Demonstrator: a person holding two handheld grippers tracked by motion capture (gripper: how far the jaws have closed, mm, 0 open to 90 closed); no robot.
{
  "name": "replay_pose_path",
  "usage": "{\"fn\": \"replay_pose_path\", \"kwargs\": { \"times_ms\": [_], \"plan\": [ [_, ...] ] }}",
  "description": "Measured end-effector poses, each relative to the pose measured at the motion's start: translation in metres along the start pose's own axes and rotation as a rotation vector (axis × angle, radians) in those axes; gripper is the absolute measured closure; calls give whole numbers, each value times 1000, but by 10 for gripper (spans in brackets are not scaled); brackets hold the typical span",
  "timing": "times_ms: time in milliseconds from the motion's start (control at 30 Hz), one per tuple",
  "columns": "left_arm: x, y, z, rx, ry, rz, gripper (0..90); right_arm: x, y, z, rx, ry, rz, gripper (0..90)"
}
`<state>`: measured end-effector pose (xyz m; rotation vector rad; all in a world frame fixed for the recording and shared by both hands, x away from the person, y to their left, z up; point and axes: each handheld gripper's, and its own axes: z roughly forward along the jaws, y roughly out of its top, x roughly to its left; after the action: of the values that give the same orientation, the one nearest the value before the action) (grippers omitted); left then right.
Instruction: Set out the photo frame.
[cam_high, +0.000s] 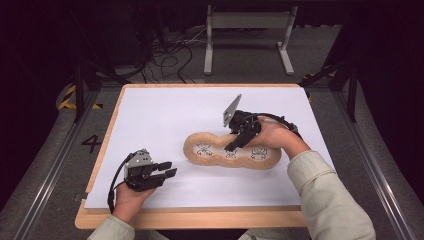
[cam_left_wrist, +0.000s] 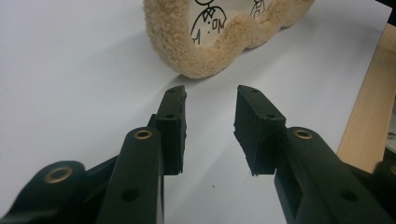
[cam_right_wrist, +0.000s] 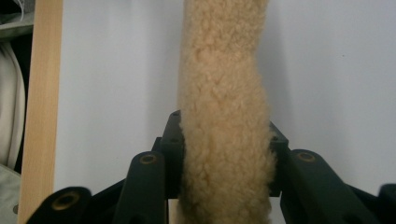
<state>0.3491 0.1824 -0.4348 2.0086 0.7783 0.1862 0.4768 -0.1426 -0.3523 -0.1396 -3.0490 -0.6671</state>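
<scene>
No readable brand or label anywhere, just little black line drawings of cartoon figures on the white inner patches of the fleecy tan cushion (cam_high: 232, 152), three patches in a row. In the left gripper view one figure has what looks like a collar and some scribbles that might be letters, but they're too small to make out. There's also a painted "4" (cam_high: 91, 143) on the floor to the left of the surface.

The cushion, a peanut-ish lumpy shape with a woolly rim, lies flat around the middle of the white sheet (cam_high: 165, 112) covering the wooden surface (cam_high: 200, 219), a bit to the right of centre. The right claw (cam_high: 233, 146) comes down onto its middle section, and in the right gripper view both pads sit either side of the fuzzy rim and press into the fleece, so it's clamped on the cushion. The left claw (cam_high: 169, 169) rests low on the sheet near the front left, pointing toward the cushion's left end, jaws apart with nothing between them, and close to the cushion but not touching.

Nothing else sits on the sheet, so there's loads of open room at the back and the left. The front wooden edge is close to the left hand (cam_high: 131, 196). Beyond the far edge are loose cables (cam_high: 167, 55) and a grey metal stand (cam_high: 248, 35) on the floor.
</scene>
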Motion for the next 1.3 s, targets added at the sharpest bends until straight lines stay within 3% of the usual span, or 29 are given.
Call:
{"fn": "replay_pose_path", "kwargs": {
  "times_ms": [133, 267, 333, 433, 567, 833, 967, 1233, 1300],
  "plan": [
    [0, 0, 0, -2, 2, 0, 641, -3, -1, 0, -2, -29, 42, 571],
    [0, 0, -1, -3, 1, 3, 641, -5, -2, 0, -12, -67, 65, 445],
    [0, 0, -1, -3, 2, 7, 639, -6, -3, -1, -36, -55, 97, 350],
    [1, -1, -1, -3, 5, 0, 633, -6, -5, -4, -72, -49, 101, 272],
    [1, -1, -2, -9, 5, -5, 623, -3, -7, -12, -109, -67, 119, 239],
    [3, 0, -1, -7, 8, -7, 609, 20, -14, -46, -221, -174, 54, 249],
    [1, 1, -2, -7, 3, -22, 600, 30, -20, -58, -229, -203, 66, 244],
    [5, 3, -1, -7, 22, -9, 573, 45, -37, -74, -230, -270, 89, 197],
    [7, 4, -1, -2, 31, -7, 563, 47, -43, -78, -221, -288, 117, 176]
  ]
}}
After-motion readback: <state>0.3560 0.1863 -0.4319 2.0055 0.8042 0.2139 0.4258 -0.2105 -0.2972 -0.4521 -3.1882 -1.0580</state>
